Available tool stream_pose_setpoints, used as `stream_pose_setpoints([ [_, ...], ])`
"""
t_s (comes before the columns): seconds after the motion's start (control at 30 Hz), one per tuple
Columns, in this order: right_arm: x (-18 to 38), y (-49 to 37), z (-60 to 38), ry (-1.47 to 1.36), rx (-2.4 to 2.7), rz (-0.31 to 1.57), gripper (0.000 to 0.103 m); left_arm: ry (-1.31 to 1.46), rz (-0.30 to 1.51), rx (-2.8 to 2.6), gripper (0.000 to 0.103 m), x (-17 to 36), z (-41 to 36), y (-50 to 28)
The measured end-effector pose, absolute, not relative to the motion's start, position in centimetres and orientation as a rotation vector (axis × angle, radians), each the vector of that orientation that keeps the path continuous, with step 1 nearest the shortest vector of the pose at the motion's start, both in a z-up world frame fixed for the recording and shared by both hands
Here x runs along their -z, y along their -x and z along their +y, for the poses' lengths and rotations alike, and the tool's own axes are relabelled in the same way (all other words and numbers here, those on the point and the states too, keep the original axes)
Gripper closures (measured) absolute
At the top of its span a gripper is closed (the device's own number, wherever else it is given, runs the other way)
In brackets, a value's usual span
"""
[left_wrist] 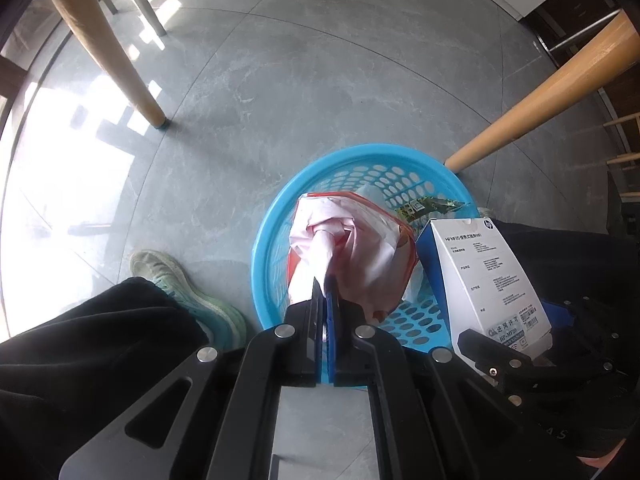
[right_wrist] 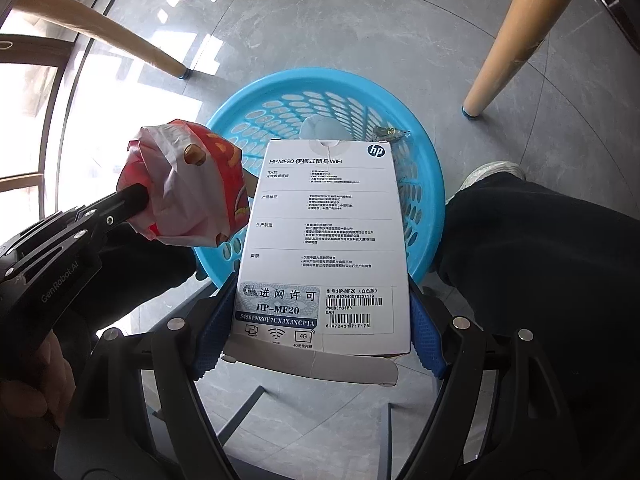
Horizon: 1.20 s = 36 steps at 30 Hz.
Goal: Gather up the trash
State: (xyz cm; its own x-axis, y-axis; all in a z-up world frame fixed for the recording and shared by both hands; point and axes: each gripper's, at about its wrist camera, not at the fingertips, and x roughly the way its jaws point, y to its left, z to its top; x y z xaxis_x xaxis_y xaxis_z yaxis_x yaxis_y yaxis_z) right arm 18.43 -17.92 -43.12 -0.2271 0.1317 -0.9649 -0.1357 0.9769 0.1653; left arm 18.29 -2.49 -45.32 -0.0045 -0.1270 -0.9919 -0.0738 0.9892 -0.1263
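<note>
My left gripper [left_wrist: 325, 286] is shut on a crumpled pink-and-red snack bag [left_wrist: 352, 248], which hangs over the blue perforated basket [left_wrist: 266, 240] on the floor. The right wrist view shows that bag [right_wrist: 188, 188] at the left, held at the left gripper's fingertips [right_wrist: 134, 196]. My right gripper [right_wrist: 320, 320] is shut on a white HP box [right_wrist: 324, 240], blue pads pressing both its sides, above the basket [right_wrist: 428, 208]. The box [left_wrist: 492, 276] stands right of the bag. A green wrapper [left_wrist: 428, 206] and a white scrap lie inside the basket.
Wooden chair or table legs [left_wrist: 108, 52] [left_wrist: 540, 100] [right_wrist: 504, 40] stand on the grey tiled floor around the basket. The person's shoes [left_wrist: 188, 288] [right_wrist: 492, 172] and dark trouser legs flank it. A hand [right_wrist: 36, 384] grips the left tool. Bright sunlight glares at the left.
</note>
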Motion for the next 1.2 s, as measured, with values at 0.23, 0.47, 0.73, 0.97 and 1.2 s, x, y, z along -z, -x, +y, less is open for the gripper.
stream_pose_setpoints([
  [0.23,43.3,-18.7,-17.7,-0.010,-0.285,1.791,0.029,0.191,1.587,0.066,0.101,45.6,-2.7,-18.5],
  [0.47,42.9,-18.7,-17.9,-0.015,-0.271,1.772,0.021,0.260,1.533,0.064,0.070,44.5,-1.8,-18.7],
  [0.73,39.1,-18.5,-17.8,0.016,-0.272,1.650,0.021,0.300,1.474,0.029,0.072,41.8,-0.2,-18.3],
  [0.97,34.2,-17.4,-17.4,0.065,-0.312,1.525,0.017,0.272,1.459,0.050,0.062,39.1,0.2,-16.4],
  [1.2,29.3,-15.7,-18.4,0.085,-0.344,1.417,0.014,0.181,1.377,0.066,0.042,34.9,-0.5,-13.9],
])
